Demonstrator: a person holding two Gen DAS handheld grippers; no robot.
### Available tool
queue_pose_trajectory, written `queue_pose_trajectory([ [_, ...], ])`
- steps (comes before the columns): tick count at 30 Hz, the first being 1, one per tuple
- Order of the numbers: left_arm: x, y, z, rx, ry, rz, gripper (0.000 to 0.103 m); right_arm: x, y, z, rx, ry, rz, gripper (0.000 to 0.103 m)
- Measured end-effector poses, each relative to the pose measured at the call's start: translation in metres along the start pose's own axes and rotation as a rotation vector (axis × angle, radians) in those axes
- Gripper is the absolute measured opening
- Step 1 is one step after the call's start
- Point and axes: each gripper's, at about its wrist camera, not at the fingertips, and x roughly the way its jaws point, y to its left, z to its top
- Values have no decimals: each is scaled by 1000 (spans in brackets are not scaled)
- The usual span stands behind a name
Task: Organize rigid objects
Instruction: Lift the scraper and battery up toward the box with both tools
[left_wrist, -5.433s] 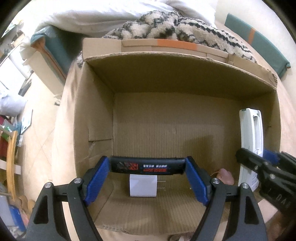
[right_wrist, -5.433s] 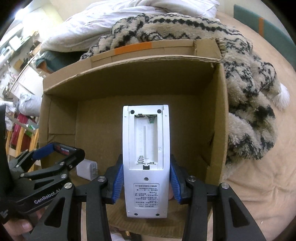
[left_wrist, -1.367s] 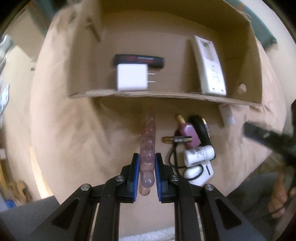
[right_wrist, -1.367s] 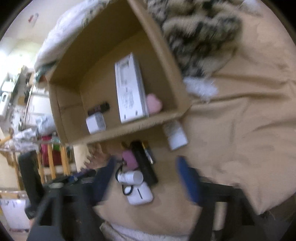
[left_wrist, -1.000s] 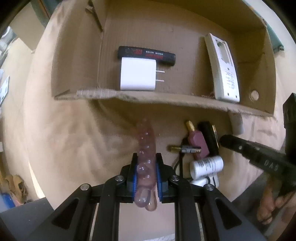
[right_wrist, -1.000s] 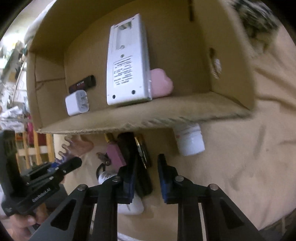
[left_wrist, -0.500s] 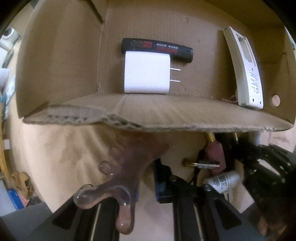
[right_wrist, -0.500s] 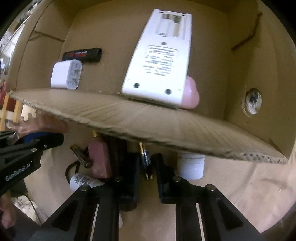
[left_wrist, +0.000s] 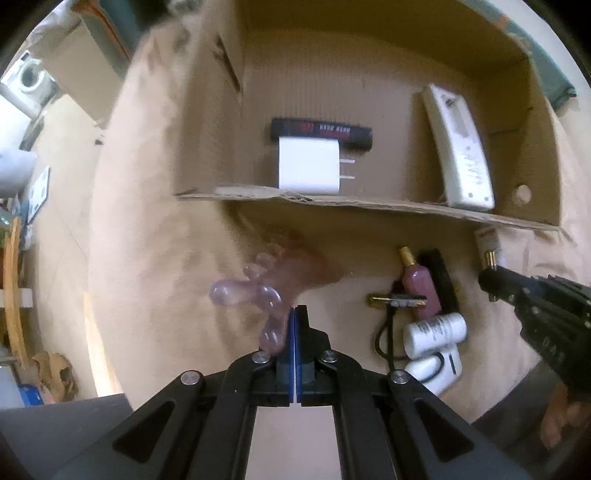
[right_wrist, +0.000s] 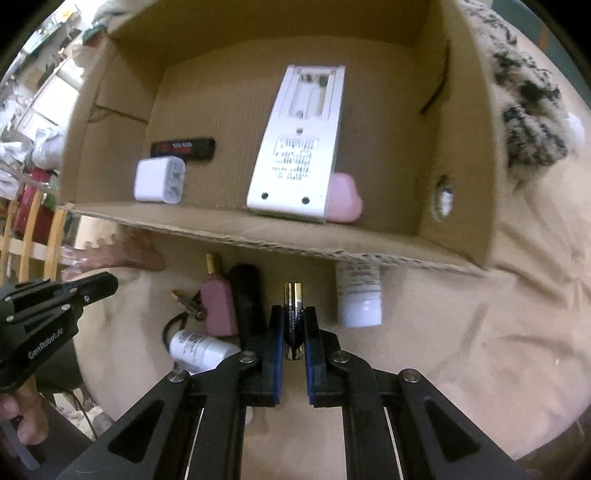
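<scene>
A cardboard box (left_wrist: 369, 205) lies on a tan bedspread, also in the right wrist view (right_wrist: 280, 236). Inside are a white charger (left_wrist: 308, 170), a black stick (left_wrist: 321, 133), a white remote (right_wrist: 299, 147) and a pink piece (right_wrist: 345, 203). My left gripper (left_wrist: 295, 314) is shut, its pads together; a translucent pink hair claw (left_wrist: 273, 288) hangs against its left pad. My right gripper (right_wrist: 293, 325) is shut on a gold and black battery (right_wrist: 293, 314) in front of the box.
Before the box lie a pink bottle (right_wrist: 218, 306), a black tube (right_wrist: 245, 299), white bottles (right_wrist: 360, 295) (right_wrist: 201, 349) and a black cord (left_wrist: 382, 343). A patterned blanket (right_wrist: 532, 99) lies right of the box. Furniture stands left, off the bed.
The left gripper has pulled back from the box; the hair claw has slipped sideways and the pads have come together. The right gripper has closed on the battery and lifted it a little.
</scene>
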Motion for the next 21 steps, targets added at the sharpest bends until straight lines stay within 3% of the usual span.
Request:
queue_pose_trajectory([
  [9,-41,2,-27,1,-101,-35,1,-60,-6,-19,19,-100,43,11],
  [15,-81,13,-24,8,-197,-38,1,-96,-10,-23,44,-183,98,11],
  [21,-121,20,-6,-19,-296,-76,1,-128,-10,-10,79,-331,190,11],
])
